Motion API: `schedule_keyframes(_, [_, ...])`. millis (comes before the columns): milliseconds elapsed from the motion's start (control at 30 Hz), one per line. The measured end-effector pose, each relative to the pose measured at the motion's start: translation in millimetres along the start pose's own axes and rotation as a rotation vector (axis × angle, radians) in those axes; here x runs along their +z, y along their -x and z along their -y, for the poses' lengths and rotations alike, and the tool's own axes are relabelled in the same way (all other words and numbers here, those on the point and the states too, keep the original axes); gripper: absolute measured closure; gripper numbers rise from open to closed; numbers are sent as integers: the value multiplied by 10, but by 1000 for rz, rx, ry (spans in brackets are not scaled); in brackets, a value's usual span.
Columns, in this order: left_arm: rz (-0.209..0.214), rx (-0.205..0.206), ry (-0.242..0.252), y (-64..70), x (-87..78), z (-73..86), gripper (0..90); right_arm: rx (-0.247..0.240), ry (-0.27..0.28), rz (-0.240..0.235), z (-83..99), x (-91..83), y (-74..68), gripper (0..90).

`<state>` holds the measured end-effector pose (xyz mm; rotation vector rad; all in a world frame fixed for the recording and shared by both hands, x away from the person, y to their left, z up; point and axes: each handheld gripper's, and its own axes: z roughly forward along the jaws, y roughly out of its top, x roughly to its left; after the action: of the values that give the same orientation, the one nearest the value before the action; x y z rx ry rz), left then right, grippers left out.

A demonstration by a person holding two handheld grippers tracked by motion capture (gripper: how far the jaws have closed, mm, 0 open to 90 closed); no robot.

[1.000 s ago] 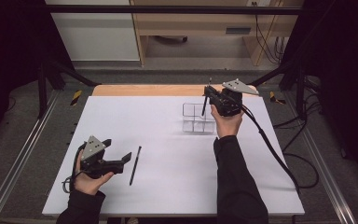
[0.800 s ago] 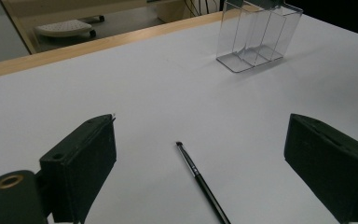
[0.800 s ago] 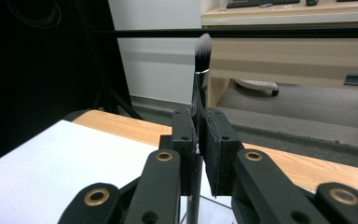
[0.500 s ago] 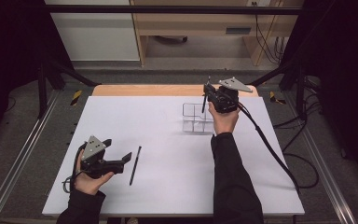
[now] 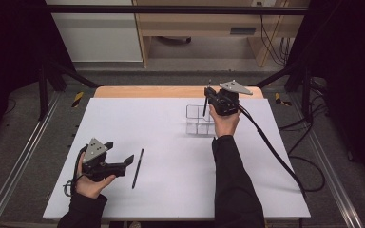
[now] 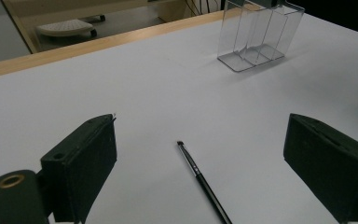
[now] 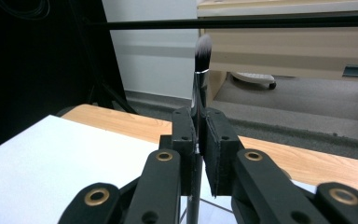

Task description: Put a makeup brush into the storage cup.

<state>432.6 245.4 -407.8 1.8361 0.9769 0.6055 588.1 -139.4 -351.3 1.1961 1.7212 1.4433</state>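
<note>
A white table (image 5: 171,142) carries everything. Toward its far right stands a clear divided organizer (image 5: 197,119), upright, with several narrow compartments, seen in the left gripper view (image 6: 260,33) well beyond the jaws.

The right gripper (image 5: 208,100) hangs over the organizer's far right edge, held by the person's right hand (image 5: 225,122). Its jaws are pressed together on the handle of a makeup brush (image 7: 200,88), which stands upright between the pads (image 7: 184,140). The bristle head rises above the fingertips and the handle runs down below them toward the organizer. In the high view the brush (image 5: 206,102) shows as a thin dark stick just left of the gripper body; whether its lower end is inside a compartment I cannot tell.

The left gripper (image 5: 129,160) sits low at the near left of the table, in the person's left hand (image 5: 91,183), its jaws spread wide and gripping nothing. A slim black brush (image 5: 138,168) lies flat on the table just past the fingertips; in the left gripper view it (image 6: 203,182) lies between the two fingers (image 6: 81,170), touching neither.
</note>
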Motion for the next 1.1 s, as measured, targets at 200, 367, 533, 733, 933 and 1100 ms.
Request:
schedule_keyframes(200, [1,2,-1,3,3,-1,87,4,-18,-1,73,70,-9,840])
schedule_keyframes(367, [0,1,-2,2,4,1,87,2,-39,1,153,127,-22,840])
schedule_keyframes(533, [-1,-2,-3,1,5,2,88,6,-53,1,237,160,-16,840])
schedule_keyframes(733, [-1,-2,-4,2,7,2,89,11,-75,7,327,177,13,840])
schedule_keyframes(933, [0,-1,-6,0,8,3,89,16,-98,8,426,211,24,840])
schedule_keyframes(1100, [-2,-1,-6,-2,9,5,90,14,-118,7,472,238,11,839])
